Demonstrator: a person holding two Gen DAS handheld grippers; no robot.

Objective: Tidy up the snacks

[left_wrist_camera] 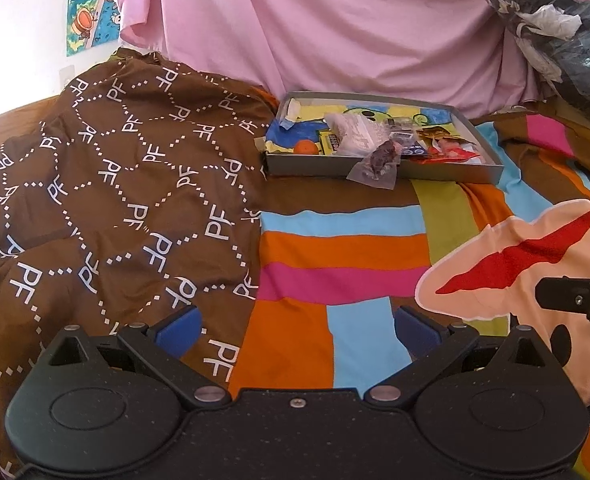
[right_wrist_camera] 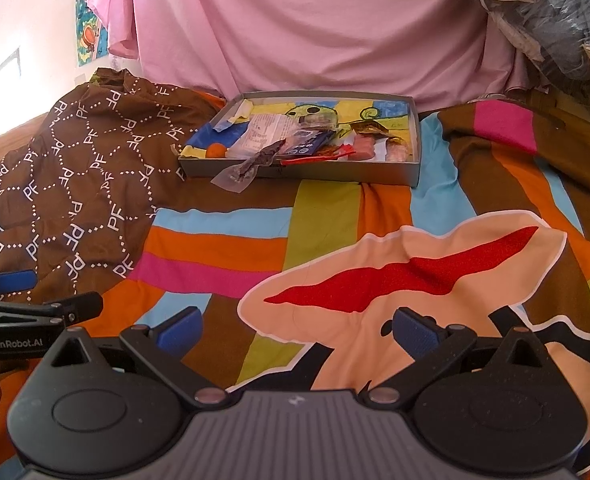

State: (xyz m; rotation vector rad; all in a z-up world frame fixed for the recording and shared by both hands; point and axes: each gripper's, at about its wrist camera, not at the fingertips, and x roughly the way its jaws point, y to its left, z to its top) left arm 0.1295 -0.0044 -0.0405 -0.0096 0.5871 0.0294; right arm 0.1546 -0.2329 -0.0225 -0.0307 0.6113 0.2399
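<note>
A shallow grey cardboard box (left_wrist_camera: pixel 447 172) (right_wrist_camera: pixel 375 174) lies on the striped bedspread, far ahead of both grippers. Inside are several snacks: a small orange ball (left_wrist_camera: pixel 306 147) (right_wrist_camera: pixel 217 149), a clear printed packet (left_wrist_camera: pixel 355 132) (right_wrist_camera: pixel 263 132), a blue packet (right_wrist_camera: pixel 305 142) and red wrappers (left_wrist_camera: pixel 451 154) (right_wrist_camera: pixel 335 156). A clear pouch with dark contents (left_wrist_camera: pixel 379 162) (right_wrist_camera: pixel 251 166) hangs over the box's front wall. My left gripper (left_wrist_camera: pixel 297 330) is open and holds nothing. The right gripper (right_wrist_camera: pixel 297 330) is open and holds nothing too.
A brown patterned cloth (left_wrist_camera: pixel 107 200) (right_wrist_camera: pixel 75 184) is heaped left of the box. A pink sheet (left_wrist_camera: pixel 315 28) hangs behind it. Bagged clothes (left_wrist_camera: pixel 563 32) pile up at the right. The striped bedspread (left_wrist_camera: pixel 335 248) lies between grippers and box.
</note>
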